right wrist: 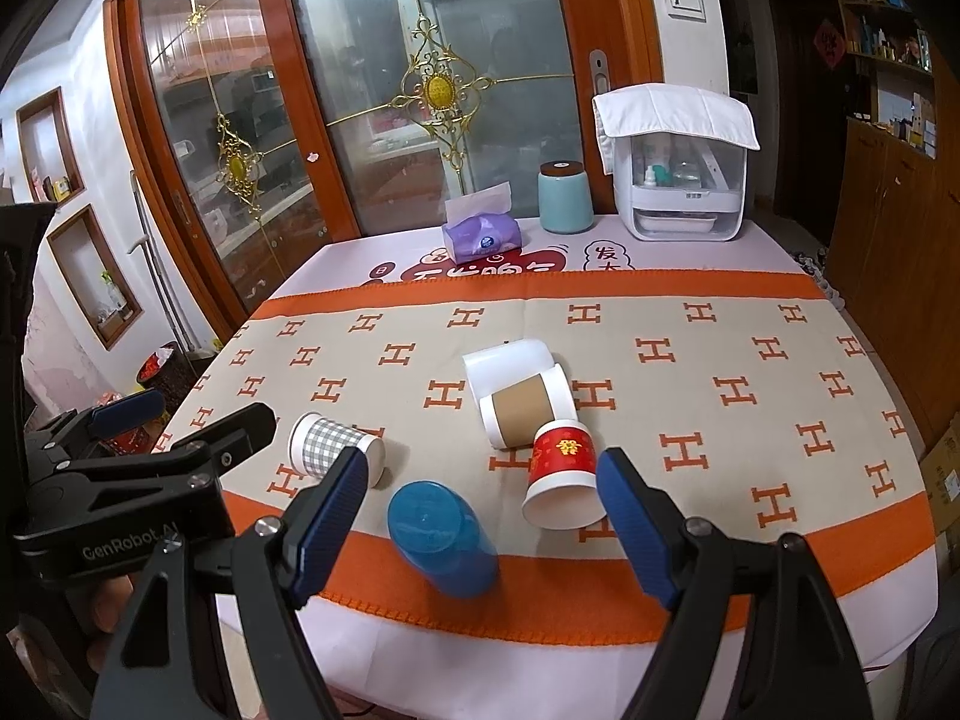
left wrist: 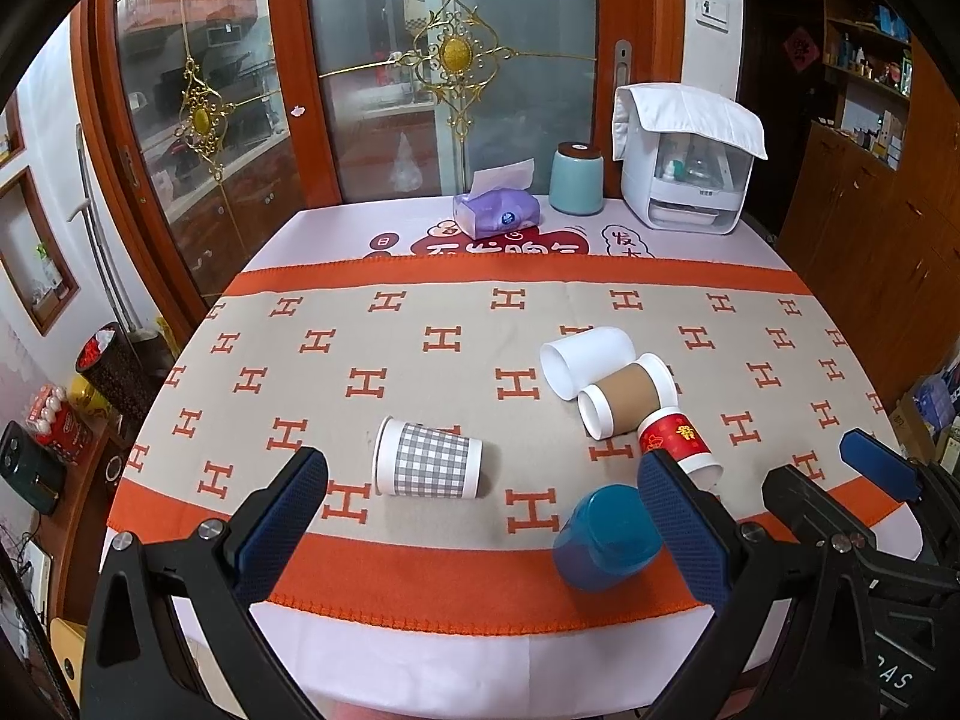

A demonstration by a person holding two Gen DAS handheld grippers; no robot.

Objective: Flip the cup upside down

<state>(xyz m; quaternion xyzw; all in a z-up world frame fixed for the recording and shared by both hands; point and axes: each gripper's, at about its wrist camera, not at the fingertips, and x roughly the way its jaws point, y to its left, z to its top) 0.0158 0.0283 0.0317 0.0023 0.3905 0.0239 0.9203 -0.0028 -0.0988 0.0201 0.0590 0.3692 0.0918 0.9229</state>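
Left wrist view: nearest the lens, left gripper [left wrist: 483,501] spread wide, nothing between the pads, hanging over the near orange band of the H-patterned runner [left wrist: 420,576]. Blue cup [left wrist: 606,537] on its side just left of the right-hand finger, closed end toward the camera. Checked cup [left wrist: 427,467] also on its side, left of the blue cup and apart from it. Beyond and right of the blue cup, a cluster of three lying cups: red cup [left wrist: 678,441], brown-sleeved cup [left wrist: 627,396], white cup [left wrist: 585,360], each touching the next. Right gripper [left wrist: 840,474] at the right edge, right of the blue cup, fingers apart, empty. Tissue pack [left wrist: 495,213] far behind.

Right wrist view: nearest again, right gripper [right wrist: 483,531] splayed, holding nothing. Blue cup [right wrist: 441,537] lying between the fingers' lines, nearer the left finger. Red cup [right wrist: 564,474] just right of the blue cup, mouth toward the camera, close to the right finger. Checked cup [right wrist: 336,450] left of the blue cup, partly behind the left finger. Left gripper [right wrist: 180,420] further left, empty.

Step, as a judgement: approach, no cup gripped, none mouth-down; all five on their sides. Which cup is meant: cannot tell. Next move calls for closing across one cup's wall, lifting clear of neighbours, turning mouth downward, setting on the runner. Light grip needed on paper walls; round cups likely to roll.
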